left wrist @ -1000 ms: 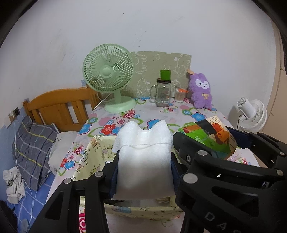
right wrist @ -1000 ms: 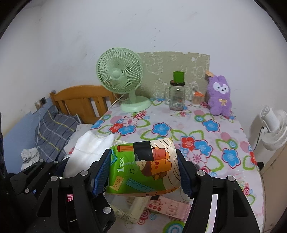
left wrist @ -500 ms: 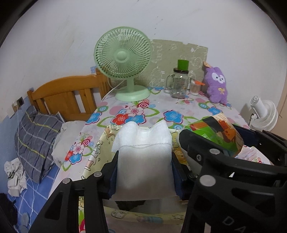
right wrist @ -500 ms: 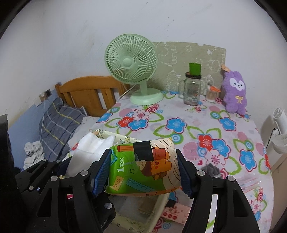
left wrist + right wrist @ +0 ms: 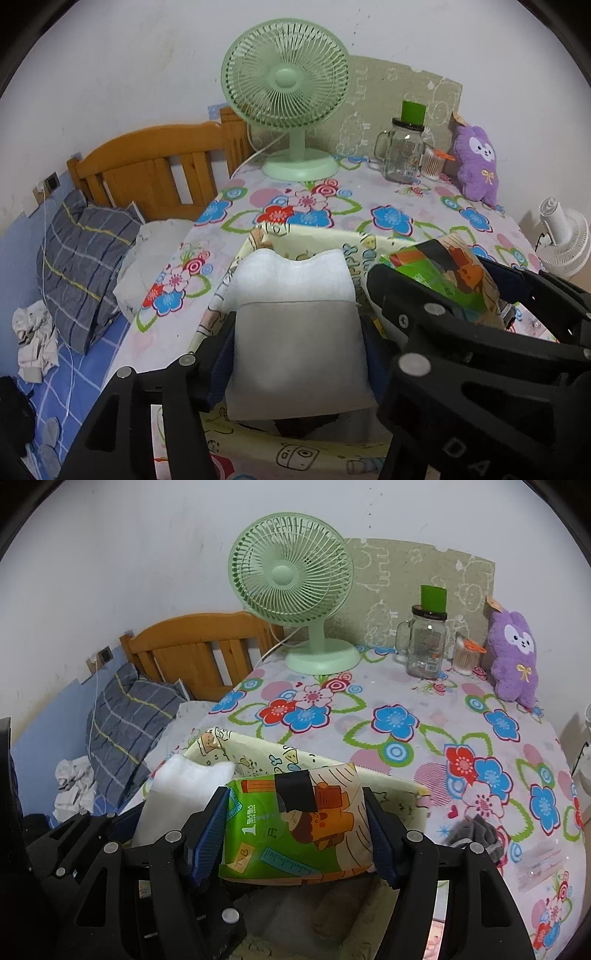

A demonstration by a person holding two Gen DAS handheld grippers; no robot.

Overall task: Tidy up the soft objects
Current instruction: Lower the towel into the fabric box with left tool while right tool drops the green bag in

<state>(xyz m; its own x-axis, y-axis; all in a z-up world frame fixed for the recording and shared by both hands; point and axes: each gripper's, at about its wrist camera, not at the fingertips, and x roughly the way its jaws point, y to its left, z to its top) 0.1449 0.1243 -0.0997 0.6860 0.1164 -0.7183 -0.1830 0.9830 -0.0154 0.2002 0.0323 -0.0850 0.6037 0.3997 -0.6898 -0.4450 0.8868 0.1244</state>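
fan [image 5: 291,579]: back of table [image 5: 413,716], w/ jar [image 5: 424,646] right of it
plush [image 5: 513,657]: right of jar
box [image 5: 332,760]: front edge

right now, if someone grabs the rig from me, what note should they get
Left gripper: jaws opening, white foam pad between them, over the cartoon-print fabric bin.
Right gripper: jaws shut on the green tissue pack, also above the bin.
Done: both soft items carried to the bin.
Left: let the pad drop in, then lower and release the pack. A grey cloth on the floral tablecloth and the purple plush at the back may still need sorting.
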